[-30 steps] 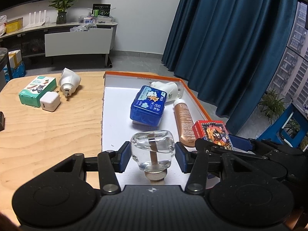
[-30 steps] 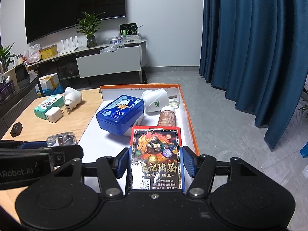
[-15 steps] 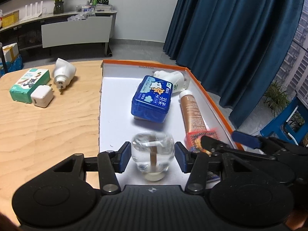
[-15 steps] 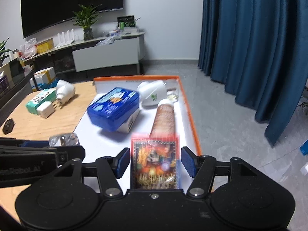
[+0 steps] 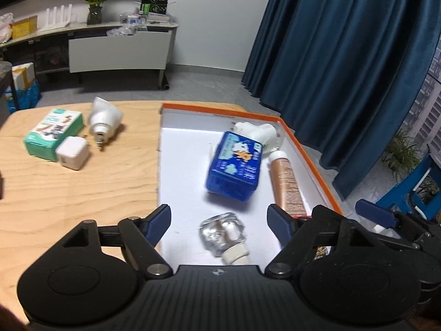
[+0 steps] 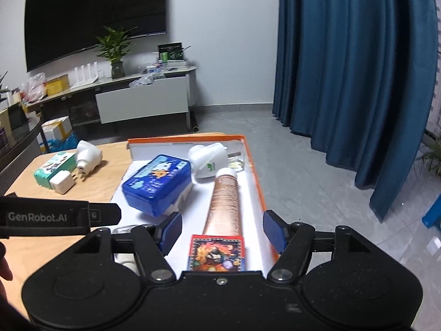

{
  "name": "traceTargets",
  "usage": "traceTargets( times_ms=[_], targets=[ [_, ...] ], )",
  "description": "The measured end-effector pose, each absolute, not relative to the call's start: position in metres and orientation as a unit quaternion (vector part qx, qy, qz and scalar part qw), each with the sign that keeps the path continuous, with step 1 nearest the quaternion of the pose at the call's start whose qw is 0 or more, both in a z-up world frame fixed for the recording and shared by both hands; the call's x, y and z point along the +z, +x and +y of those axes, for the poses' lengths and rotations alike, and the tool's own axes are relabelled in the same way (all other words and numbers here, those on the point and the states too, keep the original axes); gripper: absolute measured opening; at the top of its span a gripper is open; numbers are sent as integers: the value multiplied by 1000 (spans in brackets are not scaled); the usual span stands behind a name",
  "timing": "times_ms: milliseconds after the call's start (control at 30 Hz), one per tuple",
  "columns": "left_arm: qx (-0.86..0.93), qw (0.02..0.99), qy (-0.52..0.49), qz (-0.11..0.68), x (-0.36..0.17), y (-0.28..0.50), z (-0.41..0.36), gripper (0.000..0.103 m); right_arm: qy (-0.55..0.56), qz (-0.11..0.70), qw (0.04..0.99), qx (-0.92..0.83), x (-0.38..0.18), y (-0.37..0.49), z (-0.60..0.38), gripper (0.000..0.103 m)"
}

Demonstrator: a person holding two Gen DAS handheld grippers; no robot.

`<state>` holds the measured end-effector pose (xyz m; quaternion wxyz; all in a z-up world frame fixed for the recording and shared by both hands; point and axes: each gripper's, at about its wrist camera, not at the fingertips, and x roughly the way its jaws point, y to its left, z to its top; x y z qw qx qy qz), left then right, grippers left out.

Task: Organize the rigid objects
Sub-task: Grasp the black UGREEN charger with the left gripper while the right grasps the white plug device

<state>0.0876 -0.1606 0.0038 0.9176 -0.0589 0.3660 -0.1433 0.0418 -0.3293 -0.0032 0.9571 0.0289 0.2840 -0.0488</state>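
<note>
**Both grippers let go — two more items land in the tray**

Released since a second ago: the clear glass bottle (image 5: 222, 230) has left the left gripper (image 5: 219, 222) and now lies on its side on the white floor of the orange-rimmed tray (image 5: 308, 149), cap toward the camera. The jaws stand wide apart on either side of it, touching nothing. Over on the right, same story: the right gripper (image 6: 220, 230) has spread wide and the red card box (image 6: 216, 253) lies flat in the tray, just below the brown tube (image 6: 224, 202), gripped by neither finger.

So the tray now holds five things: the bottle, the card box, the tube, the blue tin (image 5: 235, 169) and the white plug-in device (image 5: 256, 131) at the far end.

Left to go, by the look of it, is the cluster out on the wooden table (image 5: 82, 193): the green box (image 5: 52, 133), the white charger cube (image 5: 72, 155) beside it, and the white plug adapter (image 5: 103, 117). Well past halfway, I'd judge, with three pieces waiting and both tools free to fetch them.
</note>
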Motion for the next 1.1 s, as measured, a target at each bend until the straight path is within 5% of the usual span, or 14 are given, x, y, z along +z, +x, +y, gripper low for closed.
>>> traceTargets(
  times_ms=[167, 1100],
  targets=[
    [-116, 923, -48, 365, 9, 78, -141, 93, 23, 290, 956, -28, 3, 44, -312, 82],
    [61, 929, -107, 348, -9, 63, 21, 95, -16, 316, 942, 115, 1, 75, -180, 82]
  ],
)
